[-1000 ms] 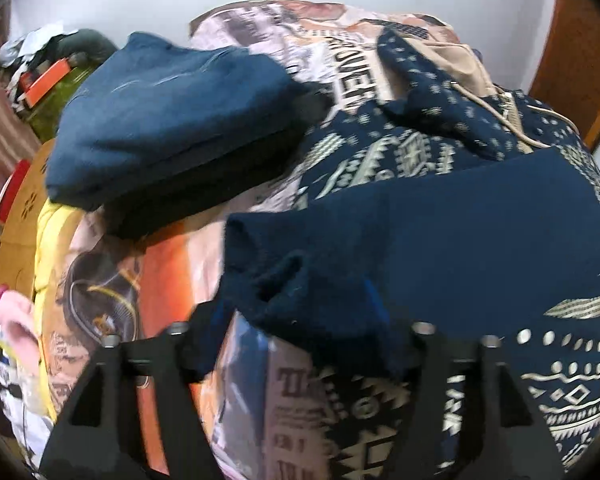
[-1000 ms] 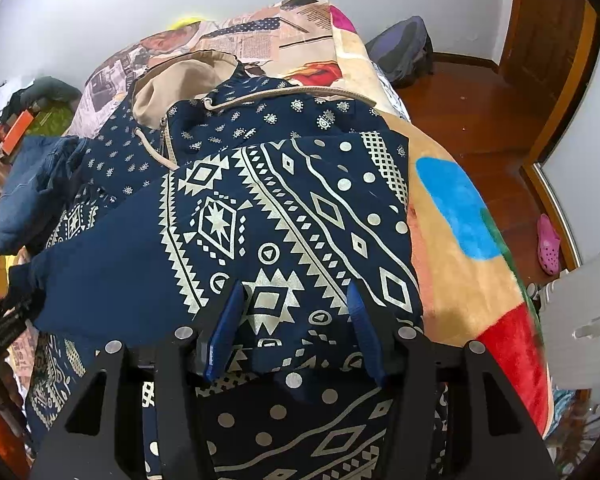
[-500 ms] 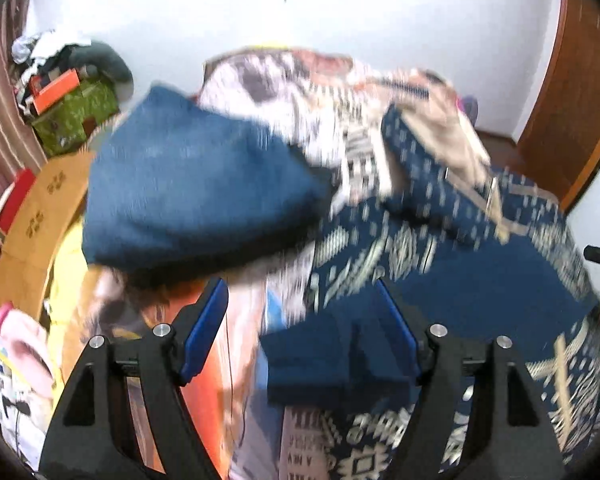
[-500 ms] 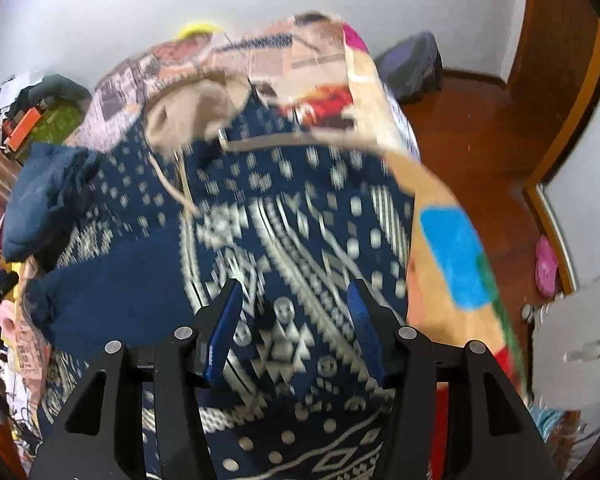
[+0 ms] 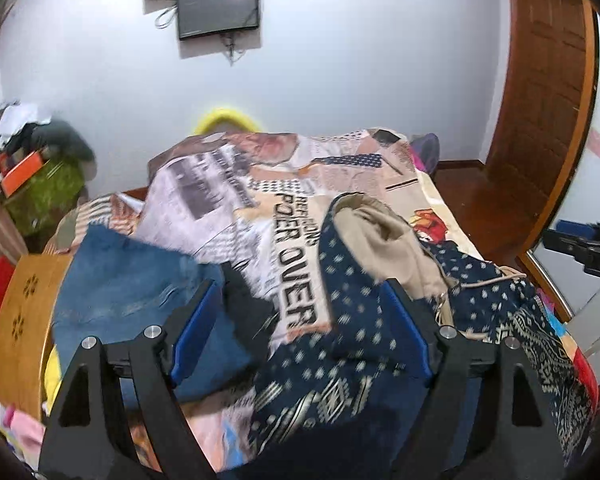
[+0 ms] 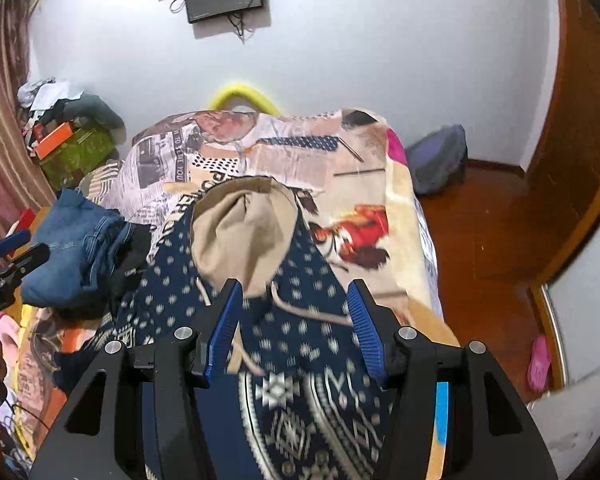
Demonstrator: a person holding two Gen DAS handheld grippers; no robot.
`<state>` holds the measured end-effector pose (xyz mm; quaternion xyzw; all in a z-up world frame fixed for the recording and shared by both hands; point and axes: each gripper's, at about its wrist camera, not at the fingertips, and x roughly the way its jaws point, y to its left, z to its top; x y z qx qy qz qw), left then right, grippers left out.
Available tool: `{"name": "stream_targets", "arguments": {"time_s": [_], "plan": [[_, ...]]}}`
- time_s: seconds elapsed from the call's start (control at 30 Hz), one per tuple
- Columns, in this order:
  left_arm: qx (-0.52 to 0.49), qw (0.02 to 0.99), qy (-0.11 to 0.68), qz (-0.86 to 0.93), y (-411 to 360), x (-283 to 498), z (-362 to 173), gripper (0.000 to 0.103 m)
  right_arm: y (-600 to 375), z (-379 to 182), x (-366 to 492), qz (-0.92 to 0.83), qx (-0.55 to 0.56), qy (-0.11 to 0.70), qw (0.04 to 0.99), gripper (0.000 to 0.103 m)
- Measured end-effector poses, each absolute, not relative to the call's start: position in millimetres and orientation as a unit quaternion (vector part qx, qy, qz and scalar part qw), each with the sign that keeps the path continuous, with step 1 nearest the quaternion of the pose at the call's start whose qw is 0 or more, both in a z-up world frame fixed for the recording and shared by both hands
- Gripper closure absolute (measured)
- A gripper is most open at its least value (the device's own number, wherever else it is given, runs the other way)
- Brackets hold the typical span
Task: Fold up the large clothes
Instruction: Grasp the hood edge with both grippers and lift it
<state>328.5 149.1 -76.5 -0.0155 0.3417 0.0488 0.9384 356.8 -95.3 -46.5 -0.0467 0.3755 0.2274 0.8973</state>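
Note:
A navy hoodie with cream geometric patterns (image 6: 300, 364) lies spread on the bed, its tan-lined hood (image 6: 240, 232) toward the far end; it also shows in the left wrist view (image 5: 356, 344). My left gripper (image 5: 300, 332) is open and empty, raised over the hoodie's left side. My right gripper (image 6: 294, 324) is open and empty, raised over the hoodie's chest, just below the hood and its drawcords (image 6: 300, 310). Each gripper shows at the edge of the other's view.
Folded blue jeans on a dark garment (image 6: 76, 256) sit at the bed's left side (image 5: 140, 300). The bed has a collage-print blanket (image 6: 340, 168). A cluttered pile (image 6: 68, 128) stands far left, a backpack (image 6: 440, 160) on the wooden floor right.
Both grippers have let go of the hoodie's folded navy part and lifted up and tilted toward the far wall. The hoodie now lies loose on the bed.

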Motion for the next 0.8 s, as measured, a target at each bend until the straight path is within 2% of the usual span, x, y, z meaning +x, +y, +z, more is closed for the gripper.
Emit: {"name": "stream_targets", "arguments": {"time_s": [0.23,0.67,0.8], "plan": [[-0.026,0.925,0.377,0.041,138,393,-109,0.022,-70,-70,406,0.232,-0.049,0.409,0.881,0.052],[-0.057,0.888,0.454,0.041,142,480,-197,0.022,-32,-163,509,0.207,-0.011,0.535,0.819,0.052],[-0.075,0.882,0.465,0.035,146,492,-214,0.032,-21,-179,522,0.194,-0.025,0.548,0.813,0.052]]}}
